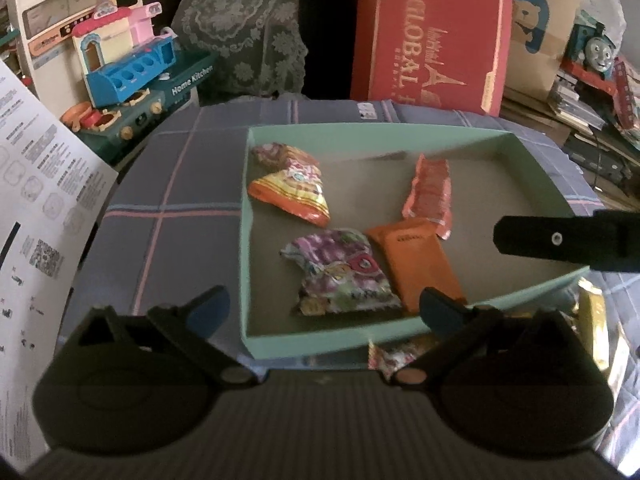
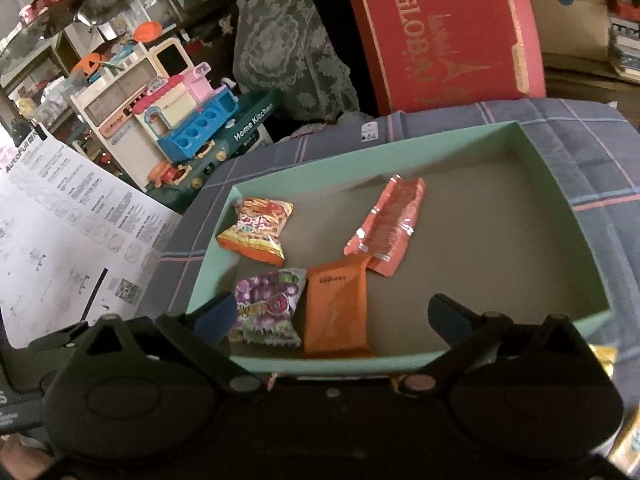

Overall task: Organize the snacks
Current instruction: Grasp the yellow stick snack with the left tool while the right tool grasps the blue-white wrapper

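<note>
Mint-green cardboard is seen ahead of the left gripper (image 1: 326, 306) in the left wrist view: an open box (image 1: 245, 240) resting on a plaid cloth (image 1: 160, 208). The jaws are spread wide and nothing is held between them. Just beyond the fingertips, inside the box, a purple snack packet (image 1: 340, 276) and an orange packet (image 1: 416, 264) are laid side by side; farther ahead a yellow-and-orange packet (image 1: 292, 192) and a pinkish-red wrapper (image 1: 430, 196) are seen. Below the right fingertip, outside the near wall, a loose snack packet (image 1: 394, 356) is partly visible, and gold packaging (image 1: 596, 320) lies off to the right. A black finger of the other tool (image 1: 560, 240) reaches in from the right.

In the right wrist view, the right gripper (image 2: 332, 318) is likewise parted and empty, poised over the box's near wall (image 2: 320, 364). The same four packets are seen ahead of it, the purple one just beyond the left fingertip.

A placement appears finished, with both tools free. Snacks outside the box seem left to gather, so a retreat toward the loose packets near the front wall is judged necessary, followed by a pinch on a wrapper edge.
</note>
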Action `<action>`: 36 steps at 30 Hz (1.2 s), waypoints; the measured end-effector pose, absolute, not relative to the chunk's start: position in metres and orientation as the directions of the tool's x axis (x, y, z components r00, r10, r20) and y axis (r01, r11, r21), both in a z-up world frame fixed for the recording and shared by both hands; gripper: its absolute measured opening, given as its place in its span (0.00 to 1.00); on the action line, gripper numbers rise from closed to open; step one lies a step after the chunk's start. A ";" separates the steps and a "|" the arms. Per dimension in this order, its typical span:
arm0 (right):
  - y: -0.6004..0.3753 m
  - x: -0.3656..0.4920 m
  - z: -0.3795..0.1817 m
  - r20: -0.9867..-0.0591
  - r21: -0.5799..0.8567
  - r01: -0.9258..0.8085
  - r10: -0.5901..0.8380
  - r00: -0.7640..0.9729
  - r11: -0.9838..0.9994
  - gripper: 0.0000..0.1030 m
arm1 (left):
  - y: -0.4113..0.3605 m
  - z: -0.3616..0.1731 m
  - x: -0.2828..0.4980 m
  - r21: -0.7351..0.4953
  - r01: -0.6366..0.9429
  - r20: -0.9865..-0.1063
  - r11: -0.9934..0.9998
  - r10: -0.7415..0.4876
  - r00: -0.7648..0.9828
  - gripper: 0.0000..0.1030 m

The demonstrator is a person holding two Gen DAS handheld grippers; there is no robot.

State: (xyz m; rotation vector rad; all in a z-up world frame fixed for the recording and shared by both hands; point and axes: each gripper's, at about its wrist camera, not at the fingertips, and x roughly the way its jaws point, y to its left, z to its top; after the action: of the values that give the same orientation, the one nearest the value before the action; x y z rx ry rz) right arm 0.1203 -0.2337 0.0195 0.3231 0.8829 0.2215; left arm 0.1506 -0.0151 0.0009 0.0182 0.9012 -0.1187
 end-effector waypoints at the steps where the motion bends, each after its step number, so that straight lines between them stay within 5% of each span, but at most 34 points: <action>1: -0.236 0.114 0.021 -0.716 0.365 -0.056 0.319 0.621 0.929 1.00 | -0.017 0.002 0.147 -0.031 0.114 -0.783 0.993 -0.096 0.615 1.00; 25: -0.275 0.006 0.001 -0.715 0.396 -0.016 0.319 0.622 0.918 1.00 | -0.031 -0.047 0.063 0.065 0.239 -0.834 0.969 -0.079 0.547 1.00; 31: -0.256 0.006 -0.005 -0.727 0.393 -0.077 0.361 0.584 0.916 0.97 | -0.035 -0.066 0.063 0.064 0.280 -0.852 0.958 -0.094 0.515 0.81; 33: -0.248 0.006 -0.004 -0.727 0.389 -0.101 0.372 0.577 0.916 0.96 | -0.037 -0.072 0.064 0.058 0.293 -0.858 0.954 -0.102 0.504 0.65; 34: -0.245 0.007 -0.004 -0.729 0.384 -0.110 0.374 0.573 0.917 0.95 | -0.037 -0.074 0.064 0.050 0.294 -0.860 0.955 -0.109 0.499 0.44; 35: -0.242 0.008 -0.004 -0.732 0.377 -0.116 0.373 0.570 0.919 0.94 | -0.036 -0.076 0.065 0.041 0.294 -0.865 0.955 -0.113 0.488 0.32; 36: -0.240 0.009 -0.005 -0.736 0.373 -0.122 0.373 0.565 0.920 0.92 | -0.034 -0.076 0.064 0.027 0.289 -0.863 0.957 -0.124 0.490 0.30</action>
State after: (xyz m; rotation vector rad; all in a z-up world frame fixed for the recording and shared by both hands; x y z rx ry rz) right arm 0.0092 -0.2399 -0.0050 0.2950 0.9282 0.2964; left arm 0.0643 -0.0339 -0.0756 0.1765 1.0302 -0.2522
